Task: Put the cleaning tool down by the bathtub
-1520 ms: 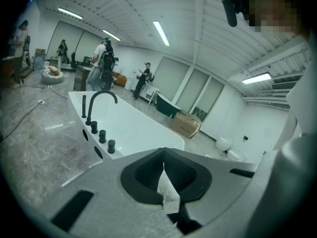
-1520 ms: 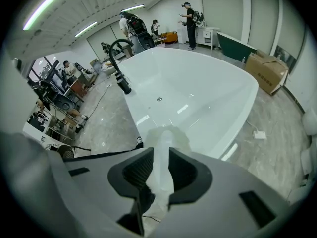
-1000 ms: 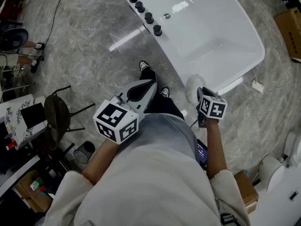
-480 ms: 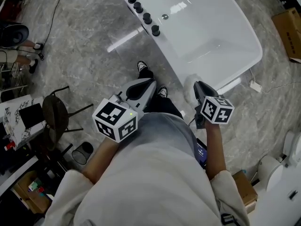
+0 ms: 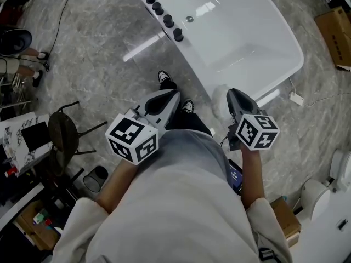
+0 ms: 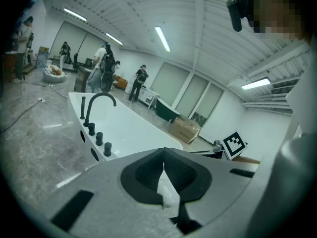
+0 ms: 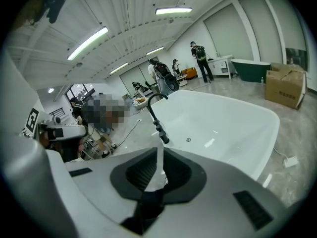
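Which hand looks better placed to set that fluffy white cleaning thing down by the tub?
Right, probably. The fluffy cleaning tool shows at the right gripper's tip, against the bathtub's side, though a grip isn't clear. The left gripper, jaws together, hangs farther from the tub, over the person's legs.

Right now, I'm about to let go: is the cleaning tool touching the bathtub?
Cannot tell. Head view: cleaning tool overlaps the bathtub edge from above; no gap visible.

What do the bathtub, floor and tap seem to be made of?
Bathtub: glossy white, perhaps acrylic or enamel; sharp light reflections show in it. Floor: polished grey stone or stone-look tile; veined pattern, bright light streaks. Tap: probably metal with a matt black finish; thin, no glints.
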`<act>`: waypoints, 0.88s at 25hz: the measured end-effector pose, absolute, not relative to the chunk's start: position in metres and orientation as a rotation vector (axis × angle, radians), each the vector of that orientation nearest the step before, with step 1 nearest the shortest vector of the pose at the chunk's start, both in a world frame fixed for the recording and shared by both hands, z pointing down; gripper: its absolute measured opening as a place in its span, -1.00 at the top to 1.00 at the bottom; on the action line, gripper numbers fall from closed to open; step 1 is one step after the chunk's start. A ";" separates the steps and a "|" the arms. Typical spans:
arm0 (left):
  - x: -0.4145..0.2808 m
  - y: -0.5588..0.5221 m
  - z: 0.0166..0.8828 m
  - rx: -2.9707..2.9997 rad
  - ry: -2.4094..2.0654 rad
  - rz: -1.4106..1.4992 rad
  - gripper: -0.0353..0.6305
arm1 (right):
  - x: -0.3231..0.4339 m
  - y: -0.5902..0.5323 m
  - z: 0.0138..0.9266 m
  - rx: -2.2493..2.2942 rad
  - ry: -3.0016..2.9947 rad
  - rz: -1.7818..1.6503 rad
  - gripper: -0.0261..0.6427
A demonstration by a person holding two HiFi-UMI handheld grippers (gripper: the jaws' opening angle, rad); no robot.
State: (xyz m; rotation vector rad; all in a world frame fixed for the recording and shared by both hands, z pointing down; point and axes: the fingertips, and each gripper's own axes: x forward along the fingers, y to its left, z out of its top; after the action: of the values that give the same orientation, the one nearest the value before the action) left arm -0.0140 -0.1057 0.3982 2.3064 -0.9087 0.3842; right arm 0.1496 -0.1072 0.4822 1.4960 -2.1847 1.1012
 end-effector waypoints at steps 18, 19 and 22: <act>-0.032 -0.116 0.389 2.281 -0.995 0.319 0.87 | 0.144 -0.104 0.394 1.652 -2.290 0.828 0.87; -0.034 -0.117 0.388 2.280 -1.008 0.310 0.87 | 0.143 -0.102 0.391 1.652 -2.295 0.818 0.88; -0.045 -0.119 0.384 2.264 -1.082 0.267 0.87 | 0.140 -0.094 0.381 1.635 -2.320 0.776 0.89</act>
State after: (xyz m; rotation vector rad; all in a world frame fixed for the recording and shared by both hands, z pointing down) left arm -0.0452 -0.1192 0.3842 2.2643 -1.0819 0.2668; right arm 0.1402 -0.0937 0.3808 1.6351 -2.3201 0.7756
